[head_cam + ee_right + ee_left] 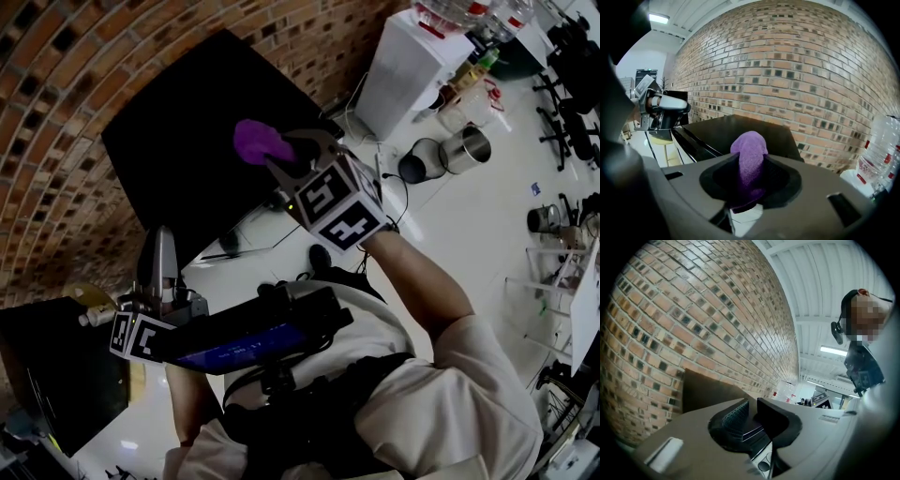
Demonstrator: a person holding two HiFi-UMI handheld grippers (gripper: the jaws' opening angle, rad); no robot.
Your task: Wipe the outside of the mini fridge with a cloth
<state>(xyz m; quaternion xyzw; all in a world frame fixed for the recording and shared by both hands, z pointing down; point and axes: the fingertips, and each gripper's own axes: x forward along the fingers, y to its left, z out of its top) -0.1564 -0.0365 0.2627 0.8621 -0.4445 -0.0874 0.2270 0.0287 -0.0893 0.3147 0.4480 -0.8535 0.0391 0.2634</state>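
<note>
The purple cloth [749, 154] is clamped between the jaws of the right gripper [750, 176], and its rounded end sticks out past their tips. Straight ahead of those jaws and slightly below them sits the black mini fridge [722, 129], backed against the brick wall [797, 70]. The cloth's end lies over the fridge's flat top. No view settles whether it touches the surface.

The right gripper view alone shows the grip itself, with the fabric filling the gap from pad to pad. The head view shows what that view hides: the forearm behind the marker cube, and the cloth over the fridge's near right corner.

The left gripper [750, 416] is held well off to the right gripper's left and lower. Its own view shows the jaws with only a narrow gap and nothing in it. Ahead of them a dark flat panel stands against the bricks. That view does not tell whether the panel is the fridge.

To the right of the right gripper stands a white cabinet [403, 75]. It carries clear bottles [450, 14] with red labels, and their contents look colourless. On the floor beside the cabinet are a steel cup [469, 147] and a black pot [414, 167]. Both are open-mouthed, and what is inside them cannot be made out.
</note>
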